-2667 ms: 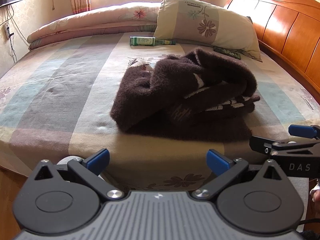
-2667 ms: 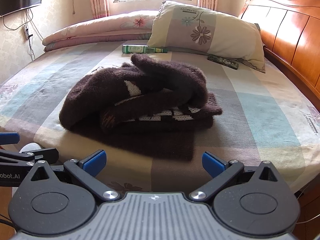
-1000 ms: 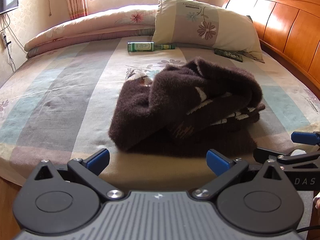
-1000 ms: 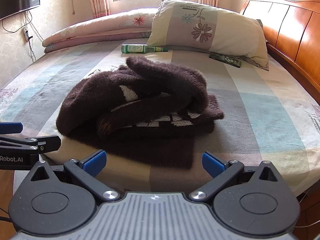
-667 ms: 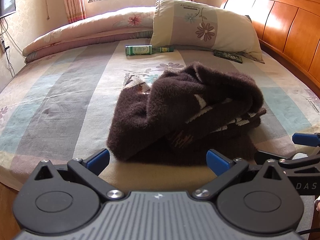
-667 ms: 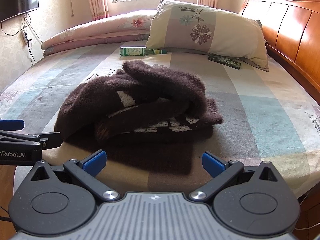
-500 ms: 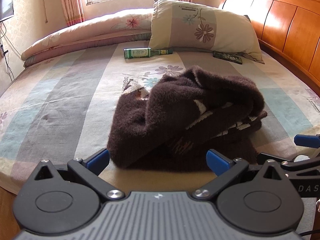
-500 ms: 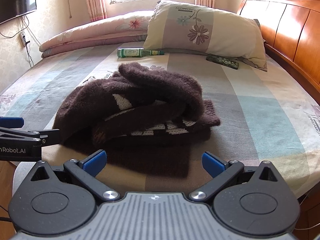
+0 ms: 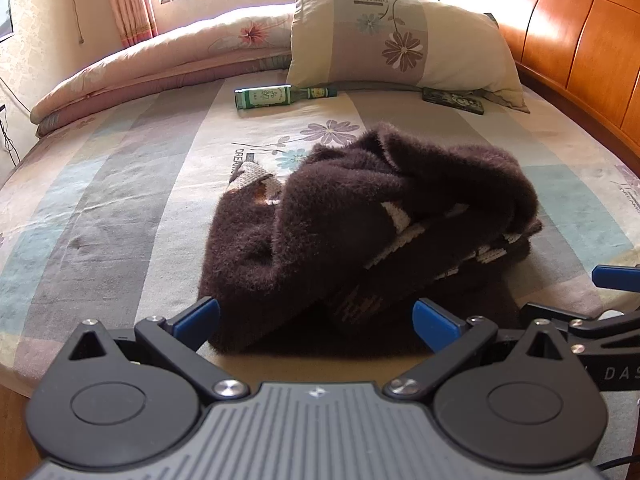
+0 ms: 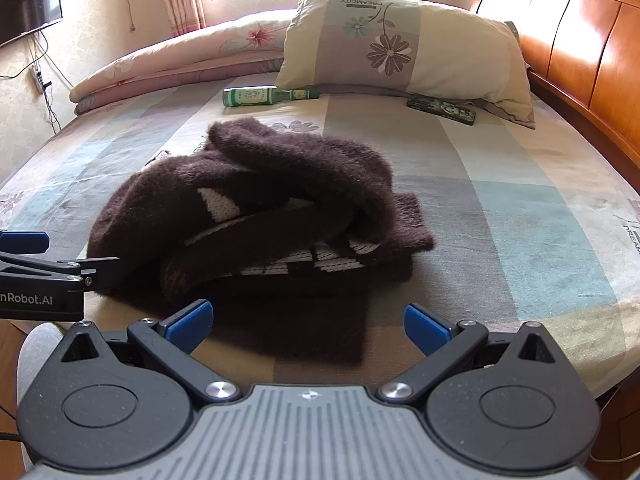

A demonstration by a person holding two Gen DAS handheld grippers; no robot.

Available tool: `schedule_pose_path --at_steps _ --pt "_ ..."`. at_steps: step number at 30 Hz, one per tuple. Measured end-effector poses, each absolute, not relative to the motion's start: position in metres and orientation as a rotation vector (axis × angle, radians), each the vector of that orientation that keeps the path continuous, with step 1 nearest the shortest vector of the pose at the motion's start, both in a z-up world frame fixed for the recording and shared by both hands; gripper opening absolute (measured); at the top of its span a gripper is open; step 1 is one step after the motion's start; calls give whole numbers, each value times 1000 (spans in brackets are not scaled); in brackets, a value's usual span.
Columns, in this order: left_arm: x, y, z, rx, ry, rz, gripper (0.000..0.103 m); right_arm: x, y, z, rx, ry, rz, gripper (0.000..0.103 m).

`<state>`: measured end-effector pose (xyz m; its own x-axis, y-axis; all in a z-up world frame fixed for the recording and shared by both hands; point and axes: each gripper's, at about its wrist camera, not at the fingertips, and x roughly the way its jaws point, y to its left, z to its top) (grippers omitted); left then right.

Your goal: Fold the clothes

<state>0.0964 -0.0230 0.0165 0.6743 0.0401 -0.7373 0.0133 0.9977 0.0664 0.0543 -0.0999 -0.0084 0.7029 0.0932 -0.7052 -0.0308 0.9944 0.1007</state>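
Spreading across the scene, the bed (image 9: 120, 184) bears a rumpled brown fleece garment (image 9: 360, 232) near its near edge, within reach; I hold left gripper (image 9: 316, 316) and right gripper (image 10: 308, 322) wide apart, empty, just short of it.

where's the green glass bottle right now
The green glass bottle lies on its side on the striped bedsheet, far beyond the fuzzy dark brown sweater, its neck pointing at the floral pillow.
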Motion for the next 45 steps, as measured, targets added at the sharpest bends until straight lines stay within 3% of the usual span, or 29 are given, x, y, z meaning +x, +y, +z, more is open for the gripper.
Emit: schedule_pose_path --at_steps 16,33,45 --pt "133 -58 3 95 831 -99 102 62 -137 -8 136 777 -5 103" --pt "162 -46 -41 186 839 -249 102 66 -139 -8 150 776 25 103" --pt "154 -22 -5 136 817 -266 102 83 -107 -1 52 750 207 103"
